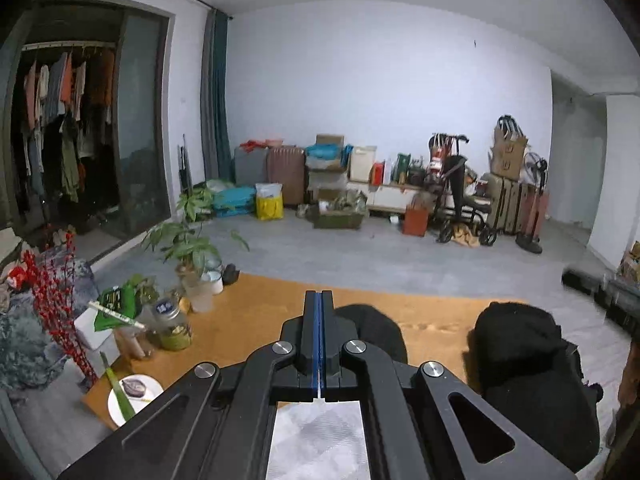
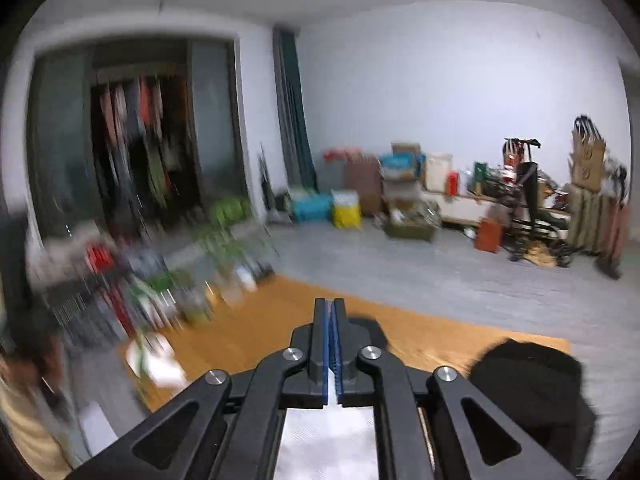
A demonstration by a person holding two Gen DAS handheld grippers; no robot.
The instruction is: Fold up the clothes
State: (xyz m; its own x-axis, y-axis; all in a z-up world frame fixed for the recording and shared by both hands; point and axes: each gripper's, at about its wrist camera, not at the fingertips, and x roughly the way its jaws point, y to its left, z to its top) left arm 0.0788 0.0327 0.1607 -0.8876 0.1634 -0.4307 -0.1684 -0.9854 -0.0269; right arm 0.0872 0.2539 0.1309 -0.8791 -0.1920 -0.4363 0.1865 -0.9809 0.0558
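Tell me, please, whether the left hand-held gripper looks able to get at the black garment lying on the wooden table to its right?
Probably yes. The black garment lies just right of the left hand-held gripper, with only bare wooden table between them. Its jaws are shut, though, so they must open first.

No legible text or labels

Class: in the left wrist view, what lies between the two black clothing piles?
Only bare wooden tabletop separates the left black pile from the right one.

Left tongs [image 1: 319, 300] closed, black clothes [image 1: 524, 364] on wooden table [image 1: 248, 320]
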